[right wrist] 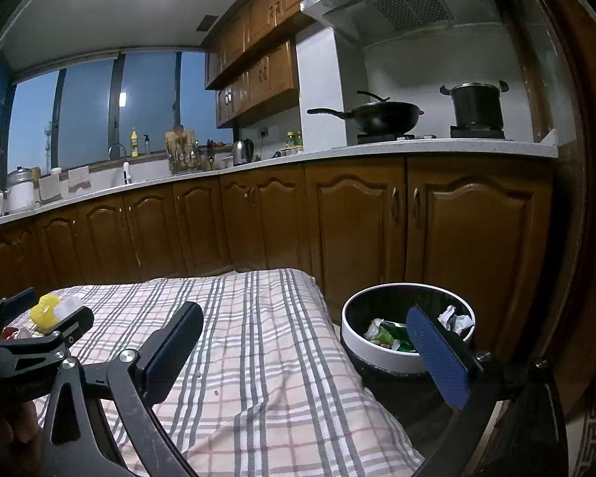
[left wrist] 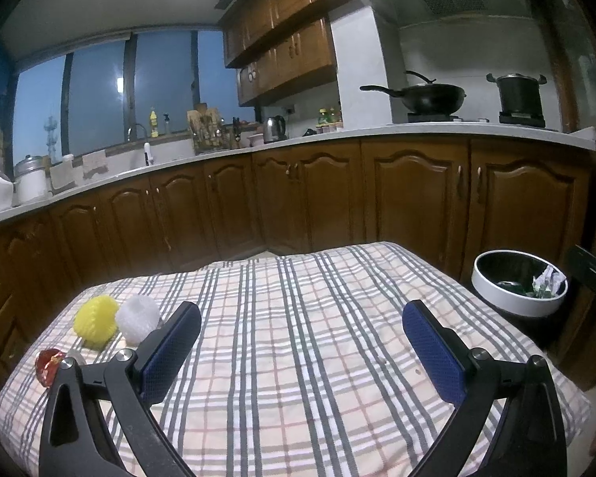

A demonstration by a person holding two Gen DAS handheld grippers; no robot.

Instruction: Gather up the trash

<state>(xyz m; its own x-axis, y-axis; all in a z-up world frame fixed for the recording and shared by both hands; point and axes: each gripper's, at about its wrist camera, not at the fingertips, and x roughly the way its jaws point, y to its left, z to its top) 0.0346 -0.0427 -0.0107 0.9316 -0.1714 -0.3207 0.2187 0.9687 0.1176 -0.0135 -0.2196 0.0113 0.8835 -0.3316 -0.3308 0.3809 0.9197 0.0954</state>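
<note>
A yellow mesh ball (left wrist: 95, 320) and a white mesh ball (left wrist: 138, 318) lie at the far left of the checked tablecloth (left wrist: 298, 318), with a red wrapper (left wrist: 49, 363) just in front of them. My left gripper (left wrist: 302, 314) is open and empty above the cloth, right of these items. A round white-rimmed trash bin (right wrist: 381, 357) stands off the table's right edge, holding crumpled paper (right wrist: 455, 318) and green wrappers (right wrist: 393, 338). My right gripper (right wrist: 304, 314) is open and empty, its right finger over the bin. The bin also shows in the left wrist view (left wrist: 516, 298).
Brown kitchen cabinets (left wrist: 377, 194) run behind the table under a pale counter (left wrist: 298, 141) with a wok (left wrist: 429, 97), a pot (left wrist: 518, 95) and a kettle (left wrist: 274, 127). The left gripper (right wrist: 39, 342) shows at the left of the right wrist view.
</note>
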